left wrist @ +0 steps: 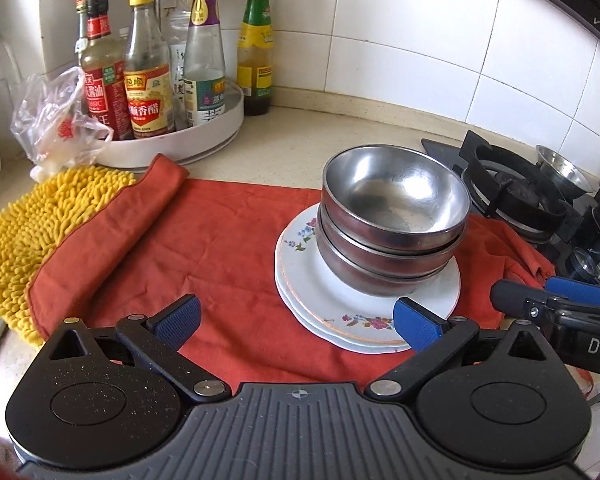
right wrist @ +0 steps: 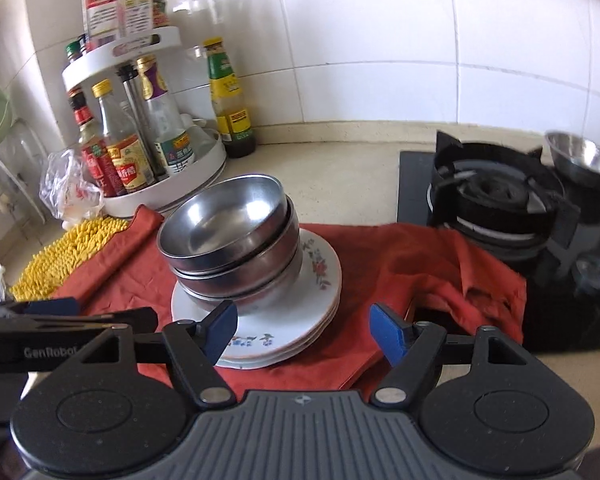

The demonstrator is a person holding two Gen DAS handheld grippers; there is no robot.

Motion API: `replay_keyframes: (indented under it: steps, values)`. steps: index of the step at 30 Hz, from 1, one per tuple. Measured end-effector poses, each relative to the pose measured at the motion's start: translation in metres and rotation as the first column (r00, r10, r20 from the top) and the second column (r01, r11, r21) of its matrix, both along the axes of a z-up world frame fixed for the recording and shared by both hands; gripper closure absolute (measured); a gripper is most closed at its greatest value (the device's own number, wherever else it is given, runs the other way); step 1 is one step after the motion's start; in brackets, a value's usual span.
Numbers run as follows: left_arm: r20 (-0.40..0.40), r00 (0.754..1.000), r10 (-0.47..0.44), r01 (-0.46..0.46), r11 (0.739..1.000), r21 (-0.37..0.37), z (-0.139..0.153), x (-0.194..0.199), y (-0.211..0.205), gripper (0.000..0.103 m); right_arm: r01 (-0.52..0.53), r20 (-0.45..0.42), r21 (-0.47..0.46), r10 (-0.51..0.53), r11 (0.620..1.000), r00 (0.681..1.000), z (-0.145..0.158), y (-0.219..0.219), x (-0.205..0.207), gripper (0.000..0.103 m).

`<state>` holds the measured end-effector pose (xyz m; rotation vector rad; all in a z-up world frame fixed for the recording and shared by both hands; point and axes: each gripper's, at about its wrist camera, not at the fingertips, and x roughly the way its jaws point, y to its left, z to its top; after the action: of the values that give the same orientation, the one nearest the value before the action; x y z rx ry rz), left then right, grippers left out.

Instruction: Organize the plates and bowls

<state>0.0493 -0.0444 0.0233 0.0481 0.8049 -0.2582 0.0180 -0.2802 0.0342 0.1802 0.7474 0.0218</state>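
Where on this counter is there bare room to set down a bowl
Free: the red cloth between the yellow mat and the plate stack; also the beige counter between the white bottle rack and the stove. Crowded: the plates carry nested steel bowls, and the left gripper and right gripper hang open beside them.

Silver steel bowls (left wrist: 394, 216) are sitting on white floral-patterned plates (left wrist: 364, 308) over an orange-red cloth (left wrist: 204, 248), beside a yellow mat (left wrist: 32, 232).

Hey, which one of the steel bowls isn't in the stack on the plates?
The small steel bowl sitting alone by the gas burner, off to the right. The other bowls are nested together on the flowered plates on the red cloth.
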Motion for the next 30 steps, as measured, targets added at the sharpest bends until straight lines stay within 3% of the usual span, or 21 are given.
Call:
replay_keyframes:
  steps: [14, 30]
  values:
    - [0.004, 0.999, 0.046, -0.046, 0.999, 0.020, 0.001, -0.011, -0.001, 0.000, 0.007, -0.008, 0.008, -0.007, 1.000, 1.000, -0.004, 0.009, -0.004, 0.026]
    - [0.006, 0.998, 0.058, -0.059, 0.996, 0.060, 0.001, -0.019, -0.010, 0.000, 0.021, -0.023, 0.018, -0.021, 1.000, 1.000, -0.006, 0.005, -0.012, 0.026]
